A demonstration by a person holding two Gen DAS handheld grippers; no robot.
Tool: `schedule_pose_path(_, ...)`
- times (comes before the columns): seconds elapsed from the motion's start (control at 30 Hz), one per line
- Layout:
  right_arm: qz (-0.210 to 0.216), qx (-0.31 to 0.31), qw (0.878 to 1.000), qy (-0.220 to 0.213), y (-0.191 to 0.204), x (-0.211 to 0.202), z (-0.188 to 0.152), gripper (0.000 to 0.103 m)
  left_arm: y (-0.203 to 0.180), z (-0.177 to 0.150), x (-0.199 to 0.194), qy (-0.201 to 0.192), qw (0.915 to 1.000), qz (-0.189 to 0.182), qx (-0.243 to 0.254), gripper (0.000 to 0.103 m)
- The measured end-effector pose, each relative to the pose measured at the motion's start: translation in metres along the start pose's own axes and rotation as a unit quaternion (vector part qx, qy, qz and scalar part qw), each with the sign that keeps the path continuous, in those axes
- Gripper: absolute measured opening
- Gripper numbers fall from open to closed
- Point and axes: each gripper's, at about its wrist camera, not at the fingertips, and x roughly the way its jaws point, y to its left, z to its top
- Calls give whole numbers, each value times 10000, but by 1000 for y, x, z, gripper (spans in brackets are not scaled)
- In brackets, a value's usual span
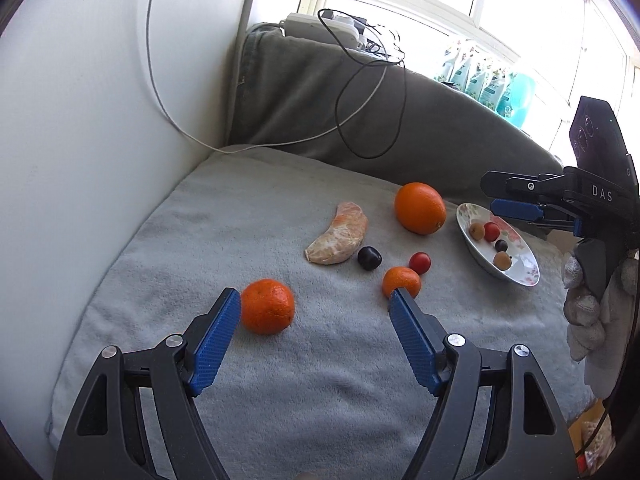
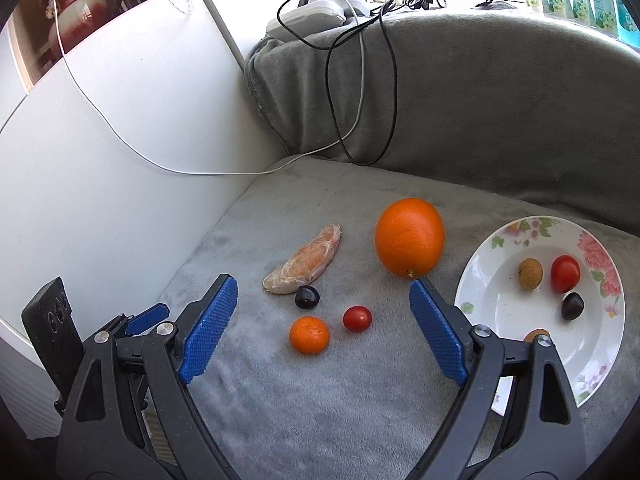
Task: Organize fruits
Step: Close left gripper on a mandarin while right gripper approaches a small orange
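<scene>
Fruits lie on a grey blanket (image 1: 280, 360). A mandarin (image 1: 267, 306) sits just ahead of my open, empty left gripper (image 1: 314, 300), beside its left finger. A smaller mandarin (image 1: 401, 281) (image 2: 309, 335), a cherry tomato (image 1: 420, 262) (image 2: 357, 318), a dark cherry (image 1: 369, 258) (image 2: 307, 296), a wrapped pomelo segment (image 1: 338, 236) (image 2: 306, 261) and a big orange (image 1: 420, 208) (image 2: 409, 237) lie further on. A floral plate (image 1: 520, 276) (image 2: 492, 280) holds a tomato, a dark cherry and two brown longans. My right gripper (image 2: 324, 292) (image 1: 516, 200) is open and empty, above the small fruits.
A white wall panel (image 2: 120, 140) borders the blanket on the left. A grey covered backrest (image 2: 480, 100) rises behind, with black and white cables (image 2: 360, 80) hanging over it. A power strip (image 1: 320, 24) and bottles (image 1: 492, 84) stand on the window ledge.
</scene>
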Motion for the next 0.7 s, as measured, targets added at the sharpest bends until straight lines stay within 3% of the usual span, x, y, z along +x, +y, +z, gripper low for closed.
schedule_pose_path(0.37,73,-154,9991,387,14,34,-8,90,27,-7,10,93,9995,85,-288,76)
schedule_pose_path(0.6,22,-595,9965,592,28,51,-20,89,36,-6,20,207,9989,66,-407,76)
schedule_pose_path(0.7,-27,-756,9947,696,34,59,-26,84,40,-5,27,316,9984,-40,-474,70)
